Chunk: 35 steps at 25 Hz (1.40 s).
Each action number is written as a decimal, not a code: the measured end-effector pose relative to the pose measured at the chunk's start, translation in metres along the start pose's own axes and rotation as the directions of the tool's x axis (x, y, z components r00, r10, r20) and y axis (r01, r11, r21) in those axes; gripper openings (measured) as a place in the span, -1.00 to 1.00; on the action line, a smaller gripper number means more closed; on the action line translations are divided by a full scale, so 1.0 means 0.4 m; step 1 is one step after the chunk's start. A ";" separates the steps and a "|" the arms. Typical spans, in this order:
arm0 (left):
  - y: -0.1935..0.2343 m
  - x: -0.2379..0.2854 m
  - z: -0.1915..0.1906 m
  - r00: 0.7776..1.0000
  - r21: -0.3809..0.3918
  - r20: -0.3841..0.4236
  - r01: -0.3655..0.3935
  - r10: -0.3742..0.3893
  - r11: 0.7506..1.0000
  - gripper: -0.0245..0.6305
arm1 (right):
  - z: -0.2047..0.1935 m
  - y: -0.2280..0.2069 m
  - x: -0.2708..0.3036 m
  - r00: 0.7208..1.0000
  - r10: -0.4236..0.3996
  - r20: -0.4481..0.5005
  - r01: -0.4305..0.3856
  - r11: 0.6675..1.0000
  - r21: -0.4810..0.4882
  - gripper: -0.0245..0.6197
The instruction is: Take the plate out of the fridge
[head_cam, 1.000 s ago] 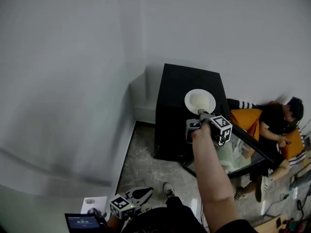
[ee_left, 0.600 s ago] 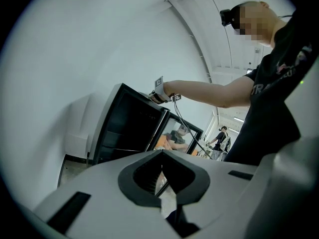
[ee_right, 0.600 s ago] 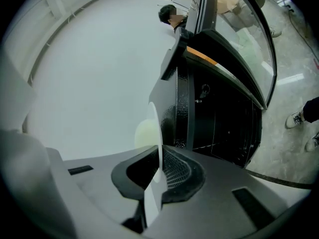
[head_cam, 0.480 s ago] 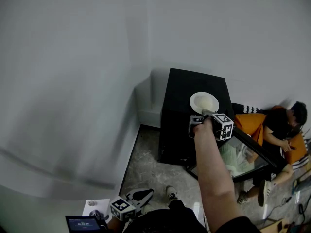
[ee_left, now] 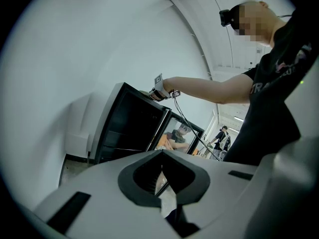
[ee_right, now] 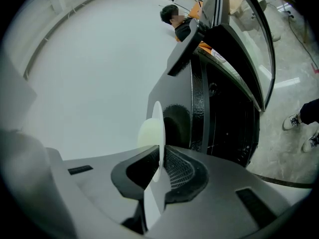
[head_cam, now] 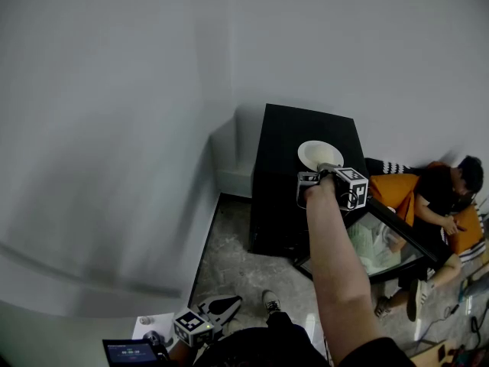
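Change since earlier: right hand and plate have edged slightly farther over the fridge top; the low left hand has kept its place.
Left gripper (head_cam: 223, 306): near left, low beside the person's body, jaws together with nothing between them.
Fridge (head_cam: 279, 197): small black cabinet in the far corner against the white wall.
Plate (head_cam: 318, 153): white and round, already out of the fridge, level over the right part of its top. I cannot tell whether it rests there or hangs just above.
Right gripper (head_cam: 326, 170): jaws clamped on the plate's near rim, arm stretched out from the near side.
Glass door (head_cam: 382, 239): swung open to the right of the fridge.
Seated person (head_cam: 435, 197): far right, on an orange cushion, clear of the plate.
Handling: likely stiff, fairly light, smooth and slippery, and breakable if dropped. A rim grip lets it tip, so the pads should sit well past the lip and the plate stay level.
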<state>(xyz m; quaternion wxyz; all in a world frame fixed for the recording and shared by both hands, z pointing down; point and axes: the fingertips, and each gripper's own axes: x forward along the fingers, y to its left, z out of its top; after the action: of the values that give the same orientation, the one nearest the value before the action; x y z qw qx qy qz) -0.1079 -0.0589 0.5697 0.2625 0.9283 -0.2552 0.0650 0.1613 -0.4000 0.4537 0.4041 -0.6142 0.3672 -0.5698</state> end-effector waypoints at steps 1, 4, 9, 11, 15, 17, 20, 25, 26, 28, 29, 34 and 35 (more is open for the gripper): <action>0.000 0.001 0.002 1.000 0.000 0.000 0.002 -0.002 1.000 -0.91 | -0.001 0.000 0.002 1.000 -0.009 -0.003 0.009 1.000 -0.004 -0.87; 0.002 0.002 0.008 1.000 -0.001 -0.001 0.003 -0.003 1.000 -0.91 | -0.005 0.003 0.001 1.000 -0.024 -0.012 0.024 1.000 -0.009 -0.86; -0.004 0.003 0.009 1.000 0.007 -0.001 0.010 -0.010 1.000 -0.91 | -0.005 0.010 -0.018 1.000 -0.012 -0.004 0.012 1.000 -0.013 -0.56; -0.007 0.002 0.008 1.000 0.013 0.000 0.014 -0.014 1.000 -0.91 | -0.008 0.008 -0.025 1.000 -0.010 0.000 0.010 1.000 -0.007 -0.49; -0.009 -0.002 0.006 1.000 0.023 -0.003 0.021 -0.021 1.000 -0.91 | -0.007 0.019 -0.016 1.000 -0.022 -0.006 0.022 1.000 -0.006 -0.30; -0.005 -0.009 0.010 1.000 0.018 -0.001 0.018 -0.018 1.000 -0.91 | -0.015 0.027 -0.013 0.999 -0.041 -0.021 0.040 0.999 -0.031 -0.26; -0.003 -0.017 0.010 1.000 0.013 0.005 0.014 -0.014 1.000 -0.91 | -0.022 0.021 -0.012 0.995 -0.090 -0.036 0.087 0.994 -0.072 -0.23; -0.009 -0.013 0.009 1.000 0.017 0.015 0.020 -0.020 1.000 -0.91 | -0.026 0.016 0.013 0.982 -0.186 -0.039 0.177 0.971 -0.159 -0.16; -0.009 -0.012 0.007 1.000 0.016 0.017 0.022 -0.023 1.000 -0.91 | -0.029 0.016 0.016 0.979 -0.198 -0.037 0.188 0.965 -0.182 -0.13; -0.005 -0.010 0.005 0.999 0.009 0.025 0.027 -0.027 1.000 -0.91 | -0.032 0.016 0.023 0.975 -0.220 -0.030 0.207 0.950 -0.233 -0.04; -0.003 -0.011 0.006 0.999 0.006 0.029 0.029 -0.029 1.000 -0.91 | -0.033 0.016 0.027 0.973 -0.231 -0.026 0.216 0.940 -0.264 0.01; -0.005 -0.011 0.010 0.999 0.012 0.038 0.033 -0.034 0.999 -0.91 | -0.026 -0.002 0.063 0.957 -0.289 -0.031 0.243 0.853 -0.461 0.06; -0.005 -0.011 0.011 0.999 0.013 0.039 0.035 -0.035 0.999 -0.91 | -0.027 -0.006 0.063 0.953 -0.301 -0.035 0.244 0.833 -0.496 0.06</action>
<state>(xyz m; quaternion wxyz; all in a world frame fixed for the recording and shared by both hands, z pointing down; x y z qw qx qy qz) -0.1108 -0.0579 0.5639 0.2527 0.9354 -0.2435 0.0436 0.1527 -0.4227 0.4664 0.1303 -0.7090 0.4290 -0.5444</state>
